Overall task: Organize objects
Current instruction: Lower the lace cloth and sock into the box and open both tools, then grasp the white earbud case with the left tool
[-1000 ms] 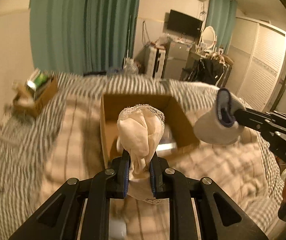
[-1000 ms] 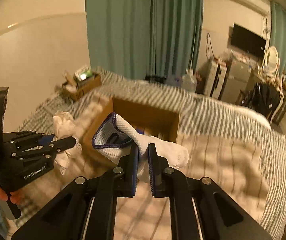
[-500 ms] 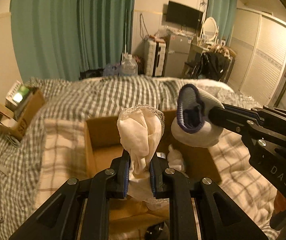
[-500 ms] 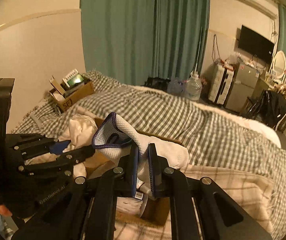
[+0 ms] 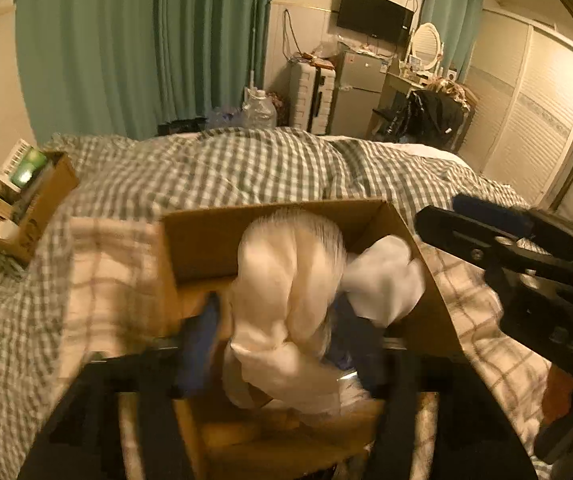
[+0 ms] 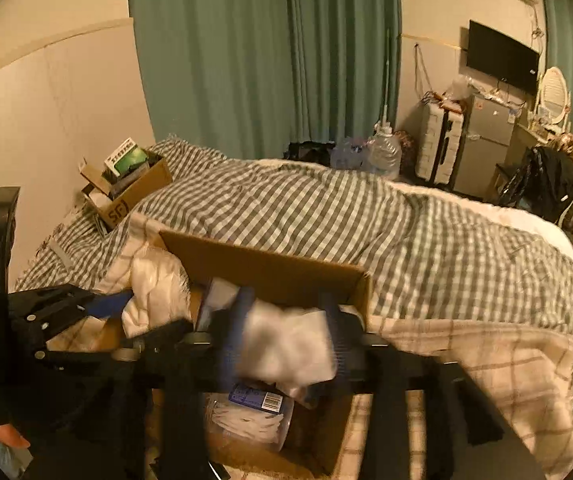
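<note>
**A:** Item one, left claw (image 5: 278,332). State?

**B:** Jaws apart, blurred by motion. The cream sock (image 5: 286,300) sits loose between them, over the open cardboard box (image 5: 206,236). You look to be mid-release; whether the fingers touch the cloth at all cannot be told through the blur.

**A:** Item two, right claw (image 6: 286,344).

**B:** Also spread wide. The white sock (image 6: 286,348) lies between the blue pads (image 6: 232,336), above the box's near corner. In the left view it shows as a pale bundle inside the right wall.

**A:** Box contents, working outward?

**B:** A clear plastic packet with a blue barcode label (image 6: 254,398) lies on the bottom, under your right claw. The box rests on the checked blanket (image 6: 326,208) on the bed. A smaller carton of books (image 6: 126,184) stands well apart, by the wall.

**A:** Handling note for this step?

**B:** My judgement: keep both claws open and lift straight up, so no cuff snags on a pad and gets dragged back over the rim. The cream sock rides high; let it settle fully inside before you pull away. Keep your two claws from crossing, since they are close over one small opening.
</note>
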Tool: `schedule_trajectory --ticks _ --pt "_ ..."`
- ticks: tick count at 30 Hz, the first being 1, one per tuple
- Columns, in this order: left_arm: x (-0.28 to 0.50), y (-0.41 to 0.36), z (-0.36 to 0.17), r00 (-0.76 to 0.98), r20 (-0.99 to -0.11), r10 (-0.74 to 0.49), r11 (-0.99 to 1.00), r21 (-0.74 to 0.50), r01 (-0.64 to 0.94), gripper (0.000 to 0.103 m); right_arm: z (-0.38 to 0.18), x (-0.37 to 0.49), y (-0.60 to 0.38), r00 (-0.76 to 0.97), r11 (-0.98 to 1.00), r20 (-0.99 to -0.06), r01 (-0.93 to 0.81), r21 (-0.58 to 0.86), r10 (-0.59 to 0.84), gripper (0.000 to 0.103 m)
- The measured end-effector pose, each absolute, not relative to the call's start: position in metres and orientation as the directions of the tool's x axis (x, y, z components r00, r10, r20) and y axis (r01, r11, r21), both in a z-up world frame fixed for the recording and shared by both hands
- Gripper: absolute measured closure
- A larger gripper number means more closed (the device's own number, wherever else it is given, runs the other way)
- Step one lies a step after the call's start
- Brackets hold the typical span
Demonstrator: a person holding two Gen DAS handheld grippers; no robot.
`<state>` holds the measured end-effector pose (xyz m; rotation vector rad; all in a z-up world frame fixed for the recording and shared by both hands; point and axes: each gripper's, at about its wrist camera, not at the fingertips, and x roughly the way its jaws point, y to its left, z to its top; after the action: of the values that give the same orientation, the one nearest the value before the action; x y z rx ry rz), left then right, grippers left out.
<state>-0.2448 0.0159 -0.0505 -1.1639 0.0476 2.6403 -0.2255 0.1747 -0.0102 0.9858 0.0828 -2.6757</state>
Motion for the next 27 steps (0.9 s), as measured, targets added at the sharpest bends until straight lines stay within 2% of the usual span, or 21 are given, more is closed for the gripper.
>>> schedule_trajectory --ticks 2,4,6,10,12,15,17,21,27 --pt "-0.238 0.013 -0.041 -0.658 -0.725 0.203 -0.971 -0.061 -0.233 0.027 0.004 -0.215 0.178 -0.741 -0.961 -0.628 0.272 0.045 -0.239 0.046" --pt "-0.229 0.007 -0.031 -0.659 -0.727 0.192 -0.974 -0.061 -0.217 0.016 0.017 -0.205 0.18 -0.747 -0.963 -0.623 0.266 0.04 -0.232 0.043" --pt "-0.218 0.002 -0.021 -0.666 -0.724 0.179 -0.978 -0.061 -0.197 0.01 0.033 -0.191 0.184 -0.762 -0.968 -0.611 0.25 0.024 -0.212 0.033" --pt "-0.186 -0.007 -0.001 -0.69 -0.706 0.16 -0.982 -0.044 -0.183 0.005 0.062 -0.157 0.191 -0.787 -0.974 -0.589 0.228 -0.001 -0.184 0.021" --pt "-0.17 -0.014 0.005 -0.704 -0.695 0.146 -0.984 -0.03 -0.175 0.002 0.074 -0.134 0.194 -0.801 -0.978 -0.578 0.208 -0.026 -0.155 0.009" --pt "-0.144 -0.021 0.01 -0.72 -0.681 0.133 -0.986 -0.019 -0.164 0.0 0.083 -0.105 0.199 -0.817 -0.982 -0.565 0.18 -0.058 -0.116 0.004" --pt "-0.128 -0.025 0.01 -0.724 -0.679 0.121 -0.989 -0.016 -0.15 0.0 0.084 -0.088 0.202 -0.819 -0.983 -0.562 0.176 -0.048 -0.119 0.0" --pt "-0.102 -0.034 -0.005 -0.726 -0.682 0.087 -0.994 -0.005 -0.113 0.0 0.072 -0.059 0.204 -0.812 -0.985 -0.571 0.168 -0.028 -0.122 0.0" --pt "-0.085 -0.041 -0.056 -0.702 -0.712 0.025 -0.999 0.011 -0.047 0.0 0.019 -0.037 0.207 -0.773 -0.99 -0.622 0.138 0.022 -0.121 0.0"
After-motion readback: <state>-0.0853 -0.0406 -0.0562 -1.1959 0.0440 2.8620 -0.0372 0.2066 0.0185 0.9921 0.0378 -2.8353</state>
